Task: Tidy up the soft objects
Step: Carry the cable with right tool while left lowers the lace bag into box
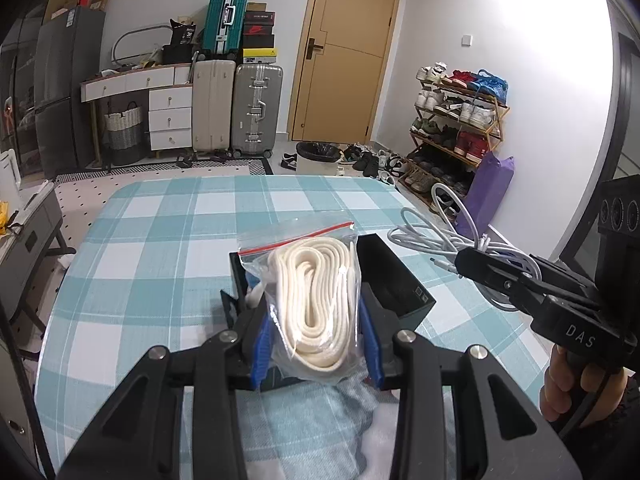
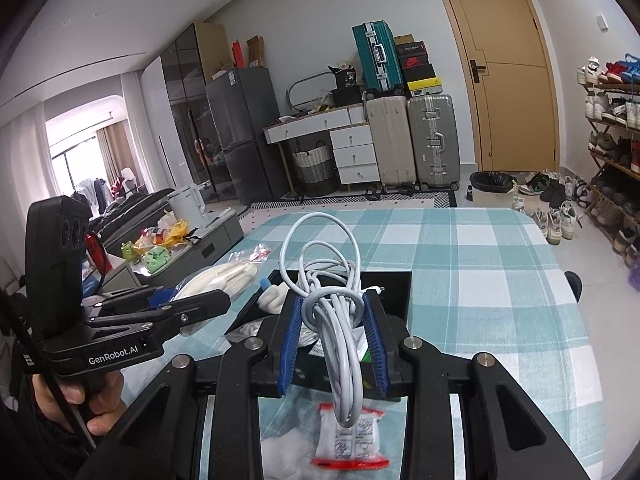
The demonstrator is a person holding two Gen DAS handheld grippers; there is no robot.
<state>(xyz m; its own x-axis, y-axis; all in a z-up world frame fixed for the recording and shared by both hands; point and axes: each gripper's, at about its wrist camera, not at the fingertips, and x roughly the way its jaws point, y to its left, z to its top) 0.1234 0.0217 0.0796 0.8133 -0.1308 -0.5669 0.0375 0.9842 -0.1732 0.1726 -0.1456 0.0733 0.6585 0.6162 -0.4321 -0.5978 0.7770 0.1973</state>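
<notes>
My left gripper is shut on a clear zip bag of coiled cream lace and holds it upright between the blue pads, above an open black box. My right gripper is shut on a bundle of white cable, whose loops stand up above the same box. In the left wrist view the right gripper hangs to the right with the cable. In the right wrist view the left gripper and its bag are at the left. White soft items lie in the box.
The table wears a teal checked cloth. A small white packet with red ends lies near the front edge. A low grey side table with clutter stands to the left. Suitcases, a bin and a shoe rack line the far wall.
</notes>
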